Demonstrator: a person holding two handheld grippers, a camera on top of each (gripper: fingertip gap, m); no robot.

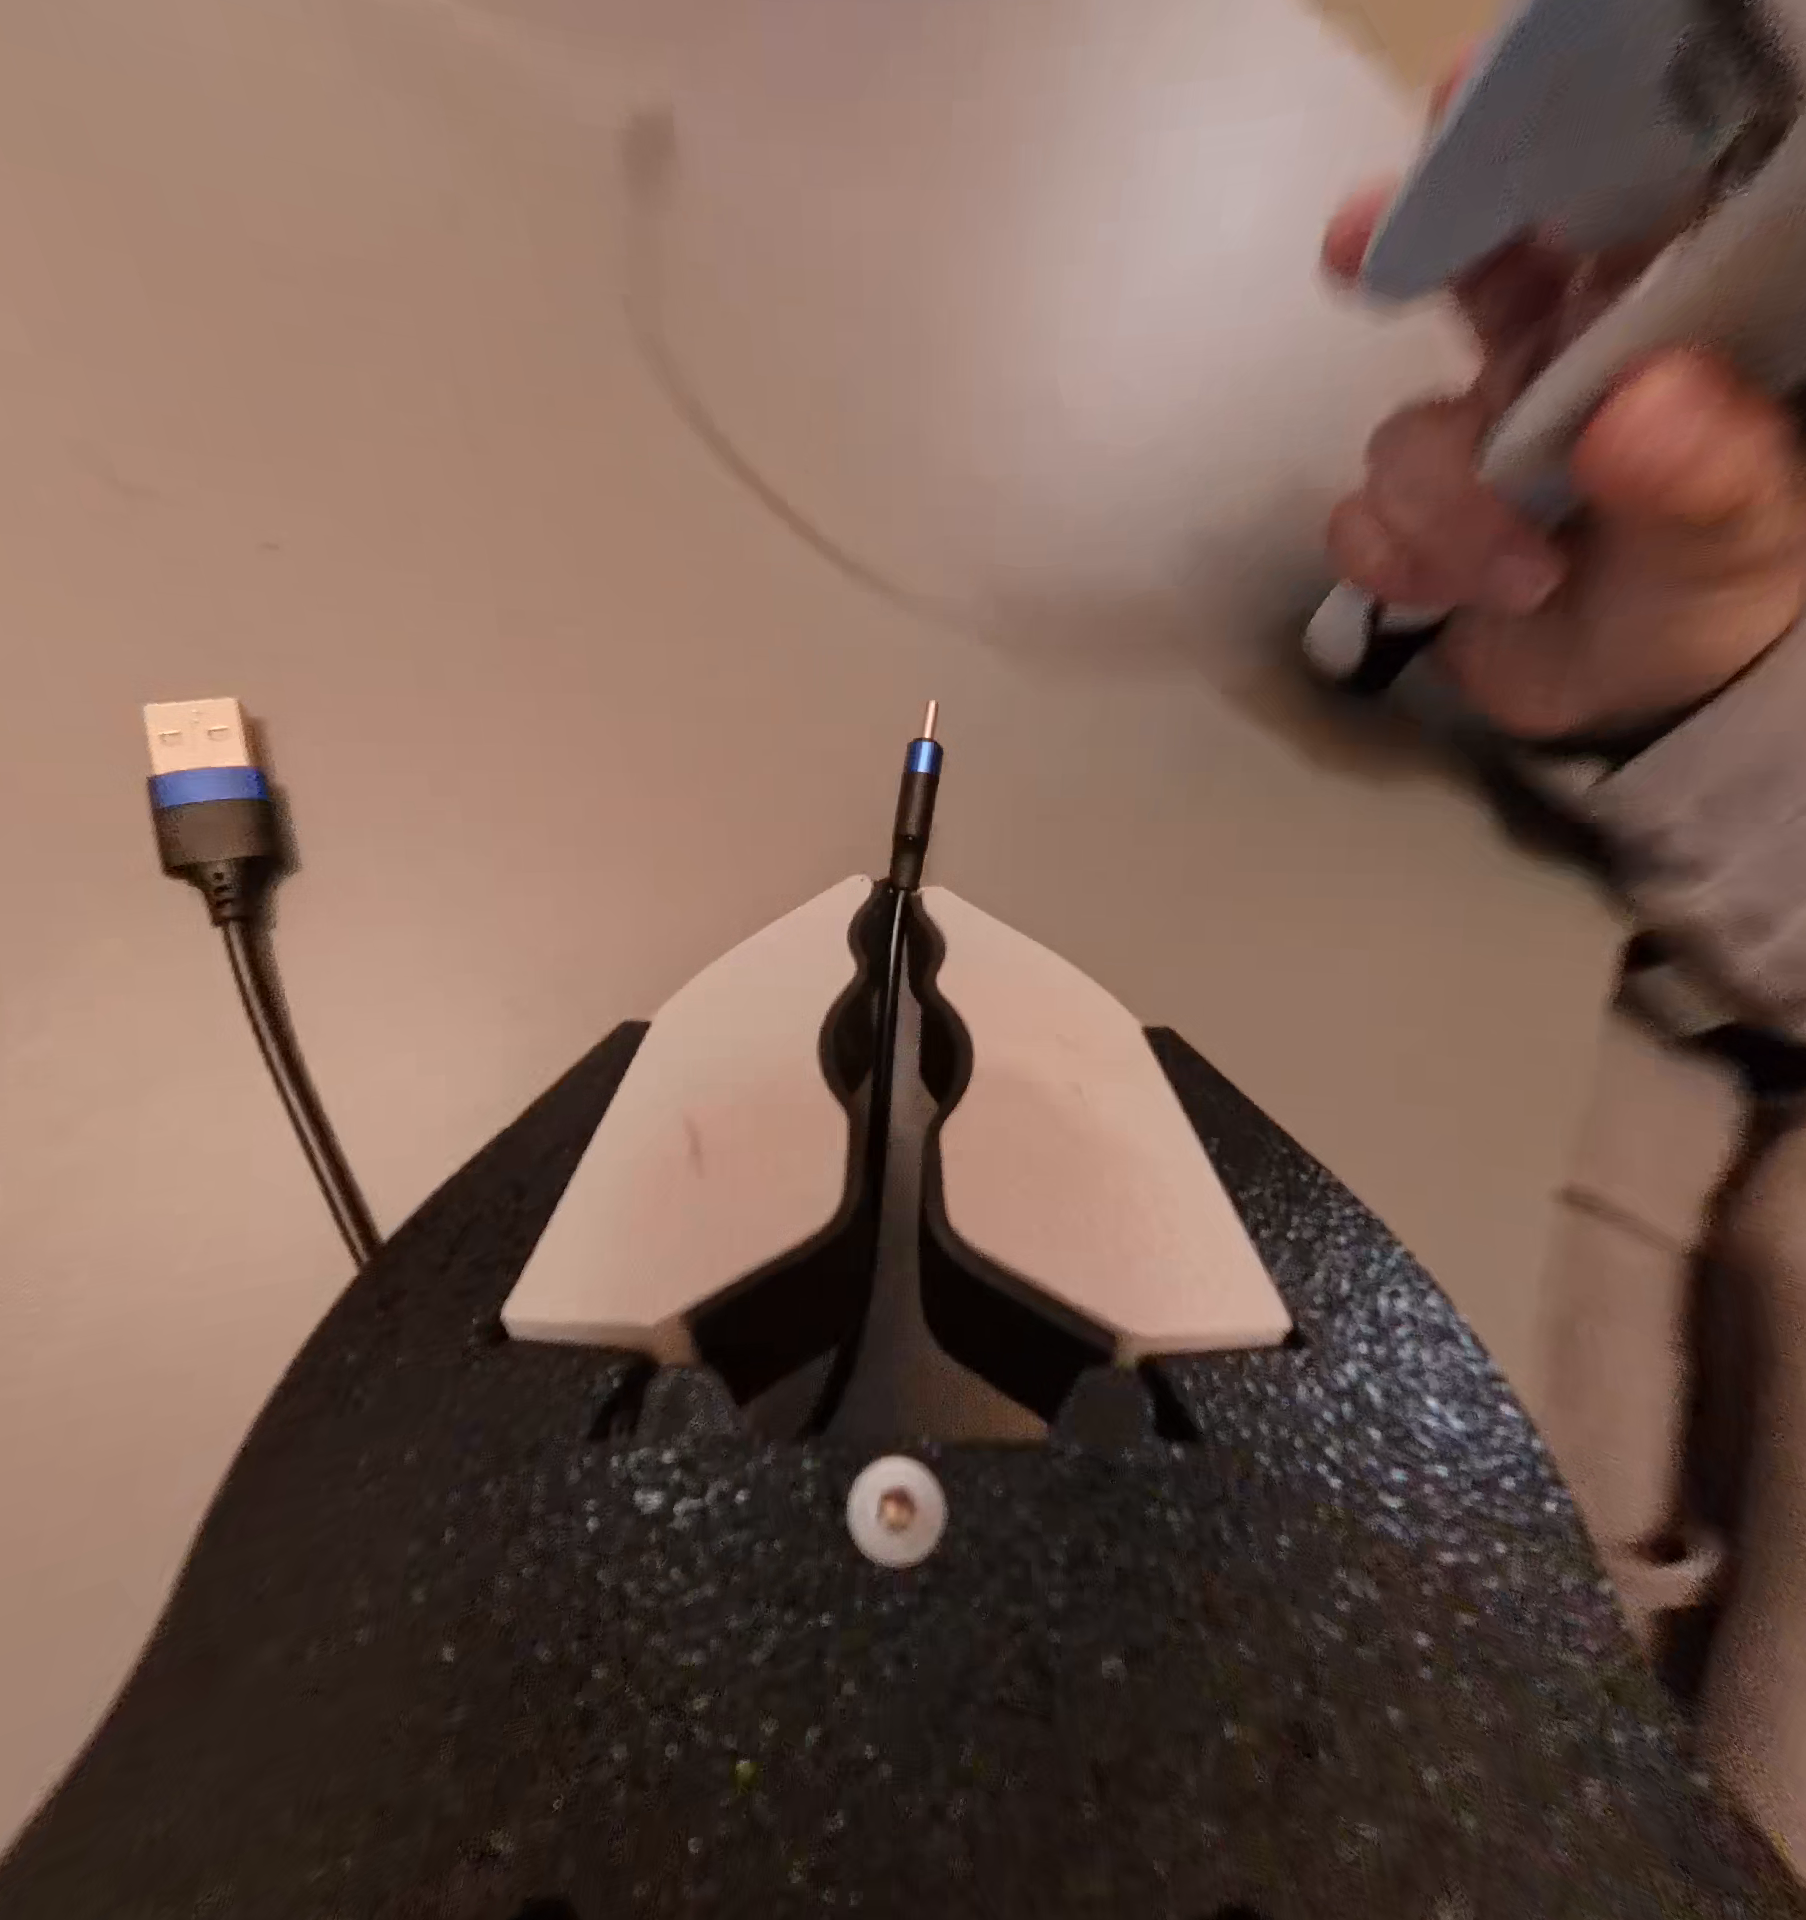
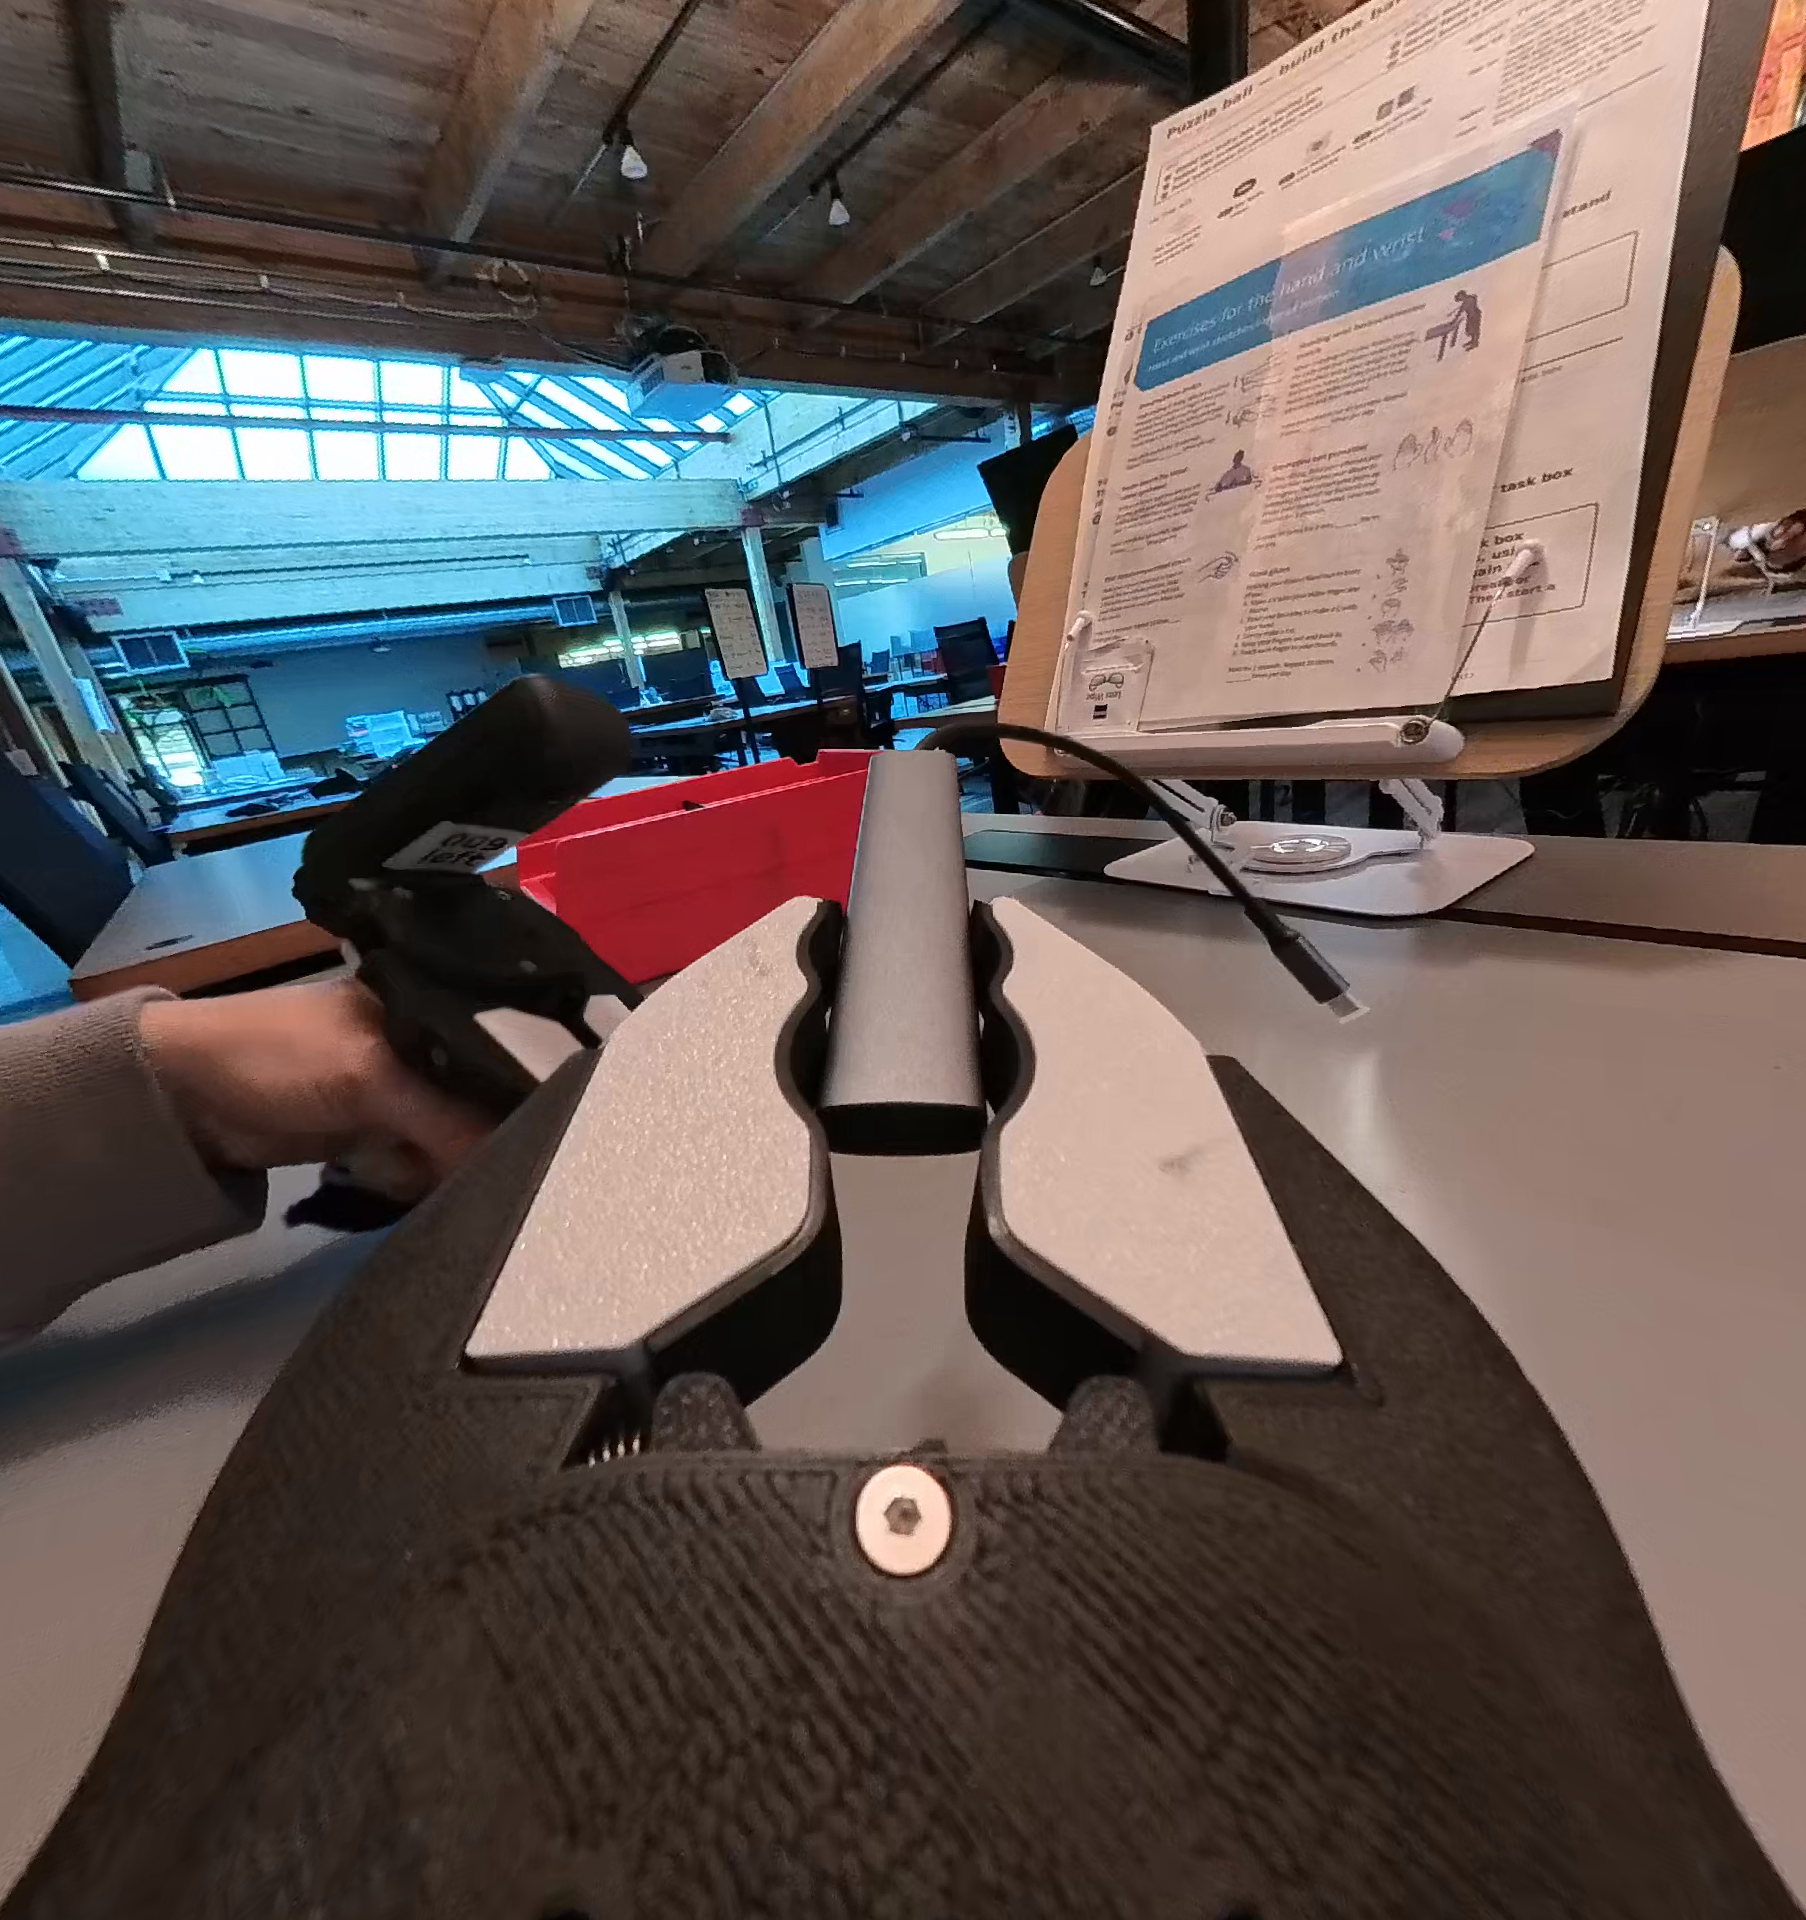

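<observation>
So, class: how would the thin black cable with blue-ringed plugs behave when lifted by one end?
The thin black cable with blue-ringed plugs is probably floppy: it curves along the table. It seems light, since the left tongs pinch it at their tips. The short stub past them stands straight, so it is likely stiffer by the plug.

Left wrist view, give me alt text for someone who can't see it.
The left gripper is shut on a thin black cable, its small blue-ringed plug pointing forward past the fingertips. The cable's larger USB plug lies to the left on the beige table; a blurred hand is at upper right.
</observation>
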